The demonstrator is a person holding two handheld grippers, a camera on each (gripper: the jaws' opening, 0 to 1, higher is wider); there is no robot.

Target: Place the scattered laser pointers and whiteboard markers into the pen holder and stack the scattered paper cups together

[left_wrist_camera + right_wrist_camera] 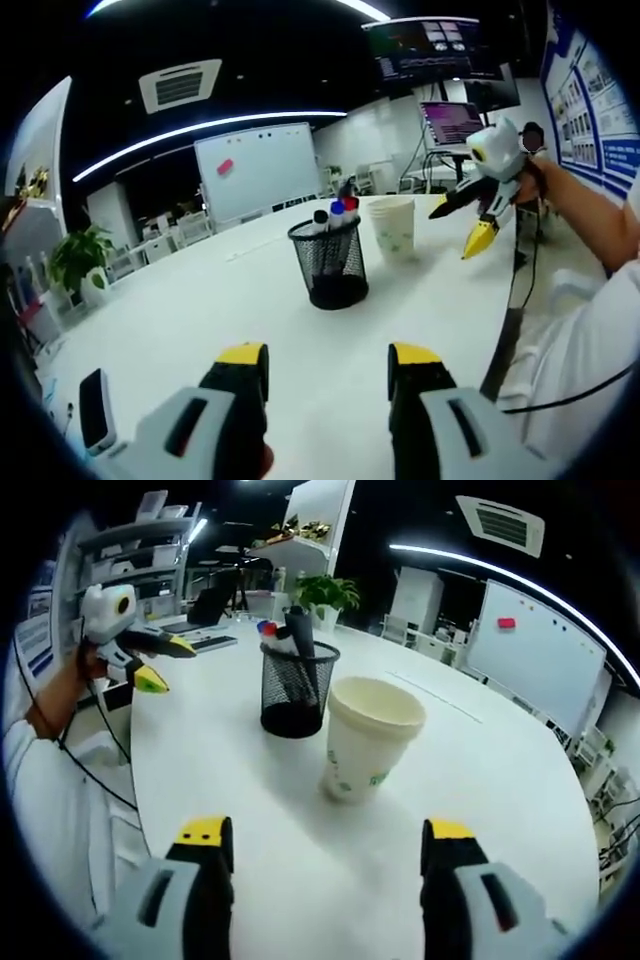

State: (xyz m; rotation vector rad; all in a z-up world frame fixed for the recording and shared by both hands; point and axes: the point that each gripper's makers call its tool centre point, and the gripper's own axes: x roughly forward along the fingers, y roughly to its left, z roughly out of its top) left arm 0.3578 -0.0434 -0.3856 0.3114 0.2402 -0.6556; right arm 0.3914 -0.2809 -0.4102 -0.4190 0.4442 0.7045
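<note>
A black mesh pen holder (330, 262) (296, 690) stands upright on the white table (200, 320) (500, 780). Markers (336, 214) (284, 630) with black, blue and red caps stick out of it. A white paper cup (392, 228) (372, 738) with green print stands right beside the holder. My left gripper (328, 360) is open and empty, a short way back from the holder. My right gripper (326, 835) is open and empty too, just short of the cup. Each gripper appears in the other's view, hand-held above the table edge: right (458, 228), left (168, 665).
A dark phone (95, 408) lies near the table's left edge. A whiteboard (258, 168) (530, 655), a potted plant (80, 255) (325, 595), chairs and screens (450, 120) stand beyond the table. A sleeve and cable (560, 340) run along the table's near side.
</note>
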